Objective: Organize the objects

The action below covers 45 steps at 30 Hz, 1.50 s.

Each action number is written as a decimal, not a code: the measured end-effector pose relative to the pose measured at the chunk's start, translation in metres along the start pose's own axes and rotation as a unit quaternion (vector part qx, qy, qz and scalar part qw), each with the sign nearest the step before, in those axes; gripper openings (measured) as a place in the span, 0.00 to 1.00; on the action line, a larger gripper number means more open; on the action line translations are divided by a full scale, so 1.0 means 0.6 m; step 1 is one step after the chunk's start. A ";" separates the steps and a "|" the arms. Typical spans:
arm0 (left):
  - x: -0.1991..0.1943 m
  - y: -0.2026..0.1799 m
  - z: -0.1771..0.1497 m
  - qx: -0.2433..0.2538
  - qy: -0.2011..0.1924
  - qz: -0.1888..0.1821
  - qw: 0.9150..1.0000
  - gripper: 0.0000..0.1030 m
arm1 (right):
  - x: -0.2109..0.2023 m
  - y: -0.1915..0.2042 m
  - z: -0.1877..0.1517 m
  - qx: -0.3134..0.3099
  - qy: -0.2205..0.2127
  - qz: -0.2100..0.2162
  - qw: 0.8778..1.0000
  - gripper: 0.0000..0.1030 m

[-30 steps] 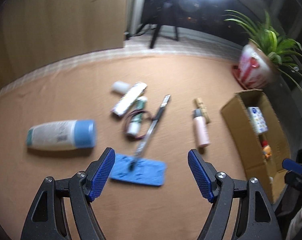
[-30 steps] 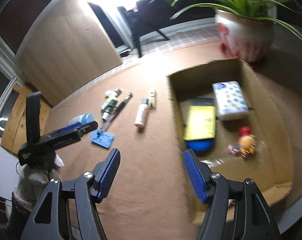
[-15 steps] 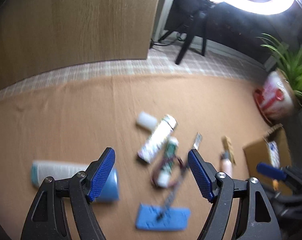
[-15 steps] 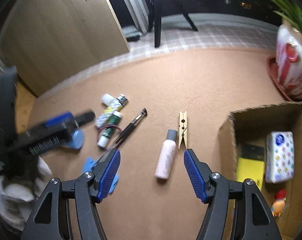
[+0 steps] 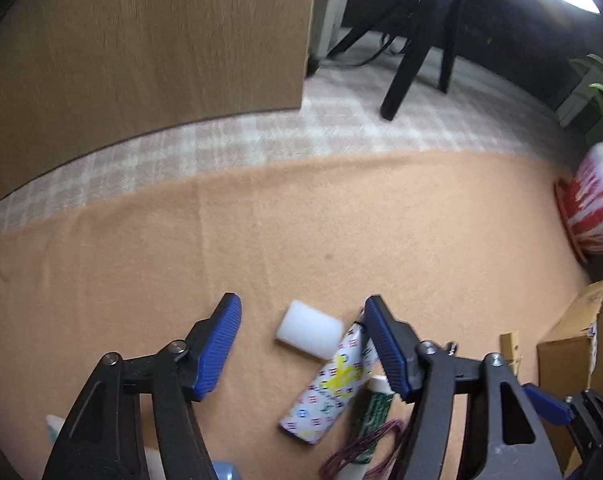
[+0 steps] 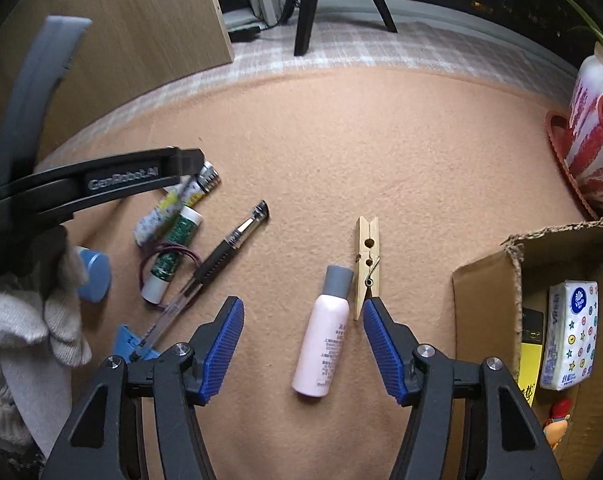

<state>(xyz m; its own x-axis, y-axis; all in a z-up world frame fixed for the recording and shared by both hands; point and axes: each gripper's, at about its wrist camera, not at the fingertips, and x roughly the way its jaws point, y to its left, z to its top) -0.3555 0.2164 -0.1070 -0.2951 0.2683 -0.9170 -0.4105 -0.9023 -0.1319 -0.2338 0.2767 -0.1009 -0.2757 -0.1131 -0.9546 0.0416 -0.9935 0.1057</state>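
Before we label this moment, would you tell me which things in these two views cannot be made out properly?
- Cardboard box, right wrist view: the frame's edge cuts off its right side, so its full contents stay unseen.
- Blue-capped bottle, right wrist view: the gloved hand hides its body.
- Green tube, left wrist view: the left gripper's finger covers part of it.
- Potted plant, left wrist view: cut off by the right edge.

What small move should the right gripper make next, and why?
Probably lower the right gripper a little further onto the pale pink bottle with the grey cap. Its blue pads are open with the bottle lying flat between them on the tan felt mat, not yet pinched. The open cardboard box sits just to the right, an easy drop-off.
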 end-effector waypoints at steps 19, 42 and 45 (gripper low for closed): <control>-0.061 -0.051 -0.159 0.052 0.005 -0.074 0.996 0.36 | -0.010 -0.006 -0.085 -0.013 0.004 0.041 0.999 0.19; -0.160 0.085 -0.333 -0.004 -0.012 0.011 1.000 0.30 | -0.057 -0.027 -0.177 -0.007 -0.016 0.071 0.997 0.26; -0.184 0.114 -0.340 -0.022 -0.022 0.008 0.999 0.43 | -0.080 -0.017 -0.185 -0.018 -0.035 0.076 0.996 0.28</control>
<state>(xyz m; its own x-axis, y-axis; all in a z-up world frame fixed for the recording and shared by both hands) -0.1748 0.0561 -0.0913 -0.3386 0.2678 -0.9020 -0.3677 -0.9201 -0.1351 -0.1146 0.2934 -0.0872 -0.3292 -0.2640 -0.9066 0.1212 -0.9640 0.2367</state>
